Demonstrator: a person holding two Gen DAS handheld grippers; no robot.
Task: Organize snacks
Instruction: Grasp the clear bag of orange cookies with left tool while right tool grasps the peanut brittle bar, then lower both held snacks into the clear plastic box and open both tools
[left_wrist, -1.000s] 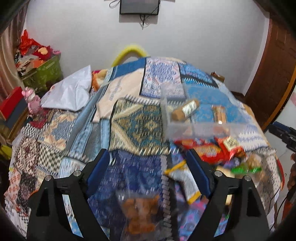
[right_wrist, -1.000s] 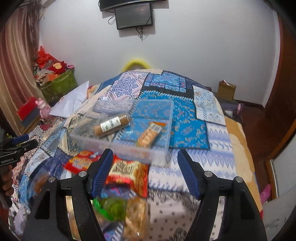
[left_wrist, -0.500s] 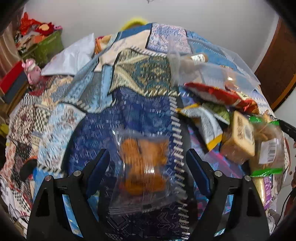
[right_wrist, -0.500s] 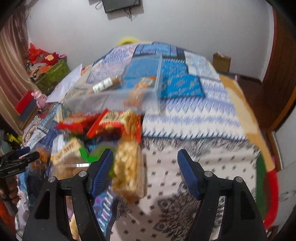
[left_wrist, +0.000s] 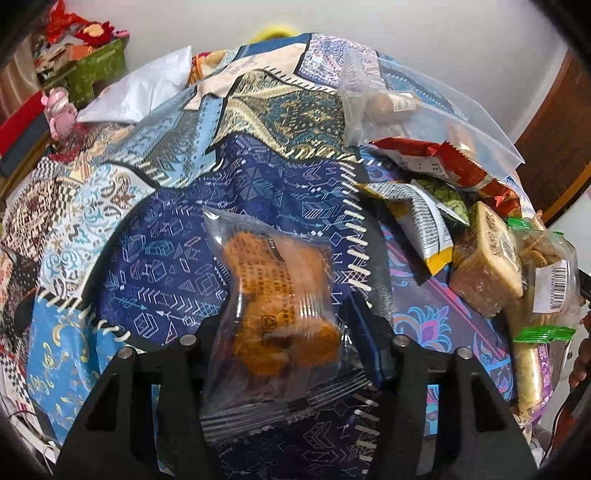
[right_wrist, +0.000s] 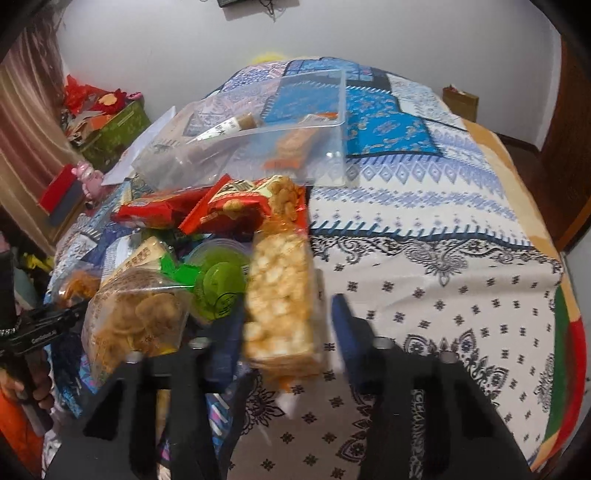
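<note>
Snacks lie in a heap on a patchwork bedspread. My left gripper (left_wrist: 288, 332) has its jaws narrowed around a clear packet of orange-brown pastry (left_wrist: 273, 302), which sits between the fingers. My right gripper (right_wrist: 284, 325) has its jaws narrowed around a long clear pack of pale crackers (right_wrist: 280, 291); a small gap shows at the right finger. A clear plastic bin (right_wrist: 258, 147), also in the left wrist view (left_wrist: 424, 110), holds a roll-shaped snack (right_wrist: 229, 127) and a biscuit pack (right_wrist: 295, 144).
Red snack bags (right_wrist: 221, 210), a green-lidded cup (right_wrist: 218, 284), a bag of round chips (right_wrist: 136, 317) and a tan block snack (left_wrist: 487, 262) lie in the heap. A white pillow (left_wrist: 140, 92) and a green box (left_wrist: 92, 70) are at far left.
Both grippers moved down and in toward the heap. The left jaws narrowed around the pastry packet. The right jaws narrowed around the cracker pack.
</note>
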